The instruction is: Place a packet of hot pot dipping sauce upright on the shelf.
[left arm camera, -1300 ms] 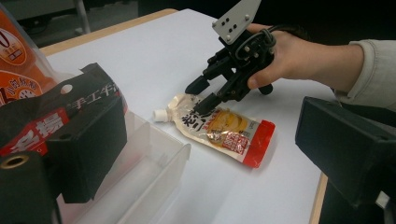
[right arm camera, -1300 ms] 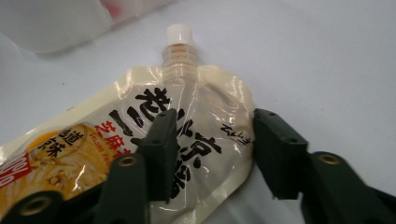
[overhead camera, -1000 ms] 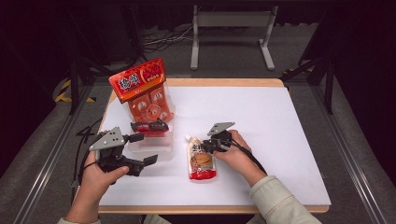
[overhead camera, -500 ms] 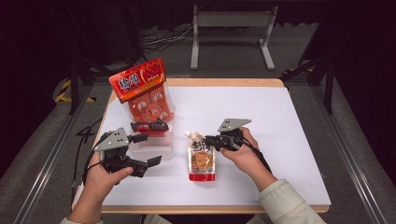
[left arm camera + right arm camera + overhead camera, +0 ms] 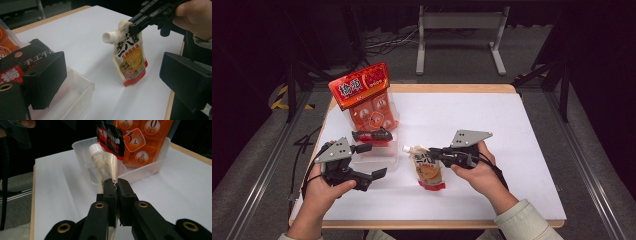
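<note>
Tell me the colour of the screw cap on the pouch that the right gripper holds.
White. The screw cap on the pouch shows best in the left gripper view.

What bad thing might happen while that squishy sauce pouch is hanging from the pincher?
1. The right gripper pinches just the top corner of the spouted sauce pouch, beside its white cap. The pouch hangs below, so it might slip out and flop onto the white table.
2. The clear plastic bin already holds an orange snack bag and a black packet, so a swinging pouch might bump them.
</note>
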The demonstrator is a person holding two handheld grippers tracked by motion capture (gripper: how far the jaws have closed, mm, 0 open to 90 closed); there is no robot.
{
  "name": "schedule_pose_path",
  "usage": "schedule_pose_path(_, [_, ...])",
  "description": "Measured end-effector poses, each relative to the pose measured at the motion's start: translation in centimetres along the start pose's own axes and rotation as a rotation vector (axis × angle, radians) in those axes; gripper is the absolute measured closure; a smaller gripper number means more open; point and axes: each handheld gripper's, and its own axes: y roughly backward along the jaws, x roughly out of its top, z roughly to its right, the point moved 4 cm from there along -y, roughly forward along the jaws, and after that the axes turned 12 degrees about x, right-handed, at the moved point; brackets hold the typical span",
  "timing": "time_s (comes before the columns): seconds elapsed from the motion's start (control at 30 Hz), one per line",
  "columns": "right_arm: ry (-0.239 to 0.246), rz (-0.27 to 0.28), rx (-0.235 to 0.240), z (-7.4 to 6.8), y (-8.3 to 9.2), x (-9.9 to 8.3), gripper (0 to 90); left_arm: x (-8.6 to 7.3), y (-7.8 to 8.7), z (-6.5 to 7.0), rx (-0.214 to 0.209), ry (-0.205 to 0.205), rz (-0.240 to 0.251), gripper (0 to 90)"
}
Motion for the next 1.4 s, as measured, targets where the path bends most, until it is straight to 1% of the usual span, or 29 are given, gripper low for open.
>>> schedule_pose_path(0.1, [0.021, 0.008, 0.011, -0.6, 0.3, 0.5, 86.8, 0.0, -0.1, 0.1, -0.005, -0.002, 0.000, 8.3])
schedule_pose_path(0.13, [0.030, 0.009, 0.010, -0.8, 0.4, 0.7, 86.8, 0.0, -0.2, 0.1, -0.006, 0.004, -0.001, 8.3])
schedule_pose_path(0.17, [0.037, 0.012, 0.010, -0.9, 0.6, 0.8, 86.9, 0.0, -0.3, 0.1, -0.007, 0.001, 0.002, 8.3])
schedule_pose_path(0.27, [0.047, 0.033, 0.016, -1.3, 1.0, 1.4, 86.9, -0.1, -0.6, 0.2, -0.005, -0.002, -0.003, 8.4])
schedule_pose_path(0.3, [0.053, 0.047, 0.024, -1.5, 1.2, 1.7, 87.0, 0.0, -0.7, 0.2, -0.008, -0.002, 0.000, 9.7])
schedule_pose_path(0.33, [0.053, 0.047, 0.024, -1.5, 1.2, 1.7, 87.0, 0.0, -0.8, 0.3, -0.018, 0.002, 0.002, 9.7])
schedule_pose_path(0.4, [0.058, 0.060, 0.036, -1.8, 1.4, 2.1, 87.0, 0.3, -1.2, 0.7, -0.034, -0.004, 0.017, 11.8])
schedule_pose_path(0.47, [0.067, 0.070, 0.047, -2.3, 1.5, 2.4, 87.0, 0.4, -1.5, 1.0, -0.051, -0.016, 0.017, 13.6])
schedule_pose_path(0.57, [0.076, 0.073, 0.061, -2.7, 1.3, 2.6, 87.1, 0.3, -2.1, 1.5, -0.065, -0.034, 0.011, 15.2])
schedule_pose_path(0.6, [0.076, 0.073, 0.061, -2.7, 1.3, 2.6, 87.1, 0.3, -2.1, 1.5, -0.065, -0.034, 0.011, 16.4])
schedule_pose_path(0.7, [0.079, 0.077, 0.078, -3.1, 1.2, 2.7, 87.0, 0.3, -2.7, 1.9, -0.083, -0.034, 0.021, 19.0])
schedule_pose_path(0.77, [0.081, 0.082, 0.087, -3.3, 1.2, 2.7, 87.1, 0.2, -3.1, 2.2, -0.099, -0.029, 0.023, 22.6])
schedule_pose_path(0.8, [0.083, 0.085, 0.090, -3.4, 1.2, 2.8, 87.1, 0.1, -3.3, 2.4, -0.114, -0.027, 0.018, 24.4])
schedule_pose_path(0.83, [0.084, 0.091, 0.098, -3.6, 1.2, 2.8, 87.1, 0.0, -3.6, 2.6, -0.130, -0.030, 0.008, 27.2])
schedule_pose_path(0.93, [0.085, 0.101, 0.105, -3.9, 1.0, 3.0, 87.1, -0.4, -4.4, 3.0, -0.144, -0.038, -0.019, 30.7])
schedule_pose_path(1.03, [0.090, 0.106, 0.115, -4.2, 0.7, 3.1, 87.2, -0.4, -4.7, 3.4, -0.173, -0.033, -0.008, 34.1])
schedule_pose_path(1.1, [0.093, 0.112, 0.121, -4.4, 0.5, 3.2, 87.2, -0.3, -4.9, 3.7, -0.193, -0.036, 0.004, 36.5])
schedule_pose_path(1.17, [0.095, 0.119, 0.128, -4.4, 0.4, 3.2, 87.2, -0.3, -5.0, 3.9, -0.209, -0.033, 0.006, 40.4])
schedule_pose_path(1.2, [0.096, 0.121, 0.129, -4.5, 0.3, 3.3, 87.2, -0.5, -5.1, 3.9, -0.219, -0.034, -0.010, 42.8])
schedule_pose_path(1.27, [0.097, 0.123, 0.133, -4.5, 0.2, 3.3, 87.1, -0.7, -5.4, 4.0, -0.225, -0.036, -0.019, 48.3])
schedule_pose_path(1.33, [0.099, 0.125, 0.133, -4.6, 0.2, 3.3, 87.2, -0.8, -5.5, 4.1, -0.243, -0.024, -0.010, 56.4])
schedule_pose_path(1.37, [0.100, 0.126, 0.133, -4.6, 0.2, 3.3, 87.1, -0.8, -5.4, 4.1, -0.257, -0.017, -0.003, 61.9])
schedule_pose_path(1.4, [0.101, 0.128, 0.132, -4.6, 0.2, 3.3, 87.2, -0.7, -5.3, 4.1, -0.259, -0.022, -0.004, 67.6])
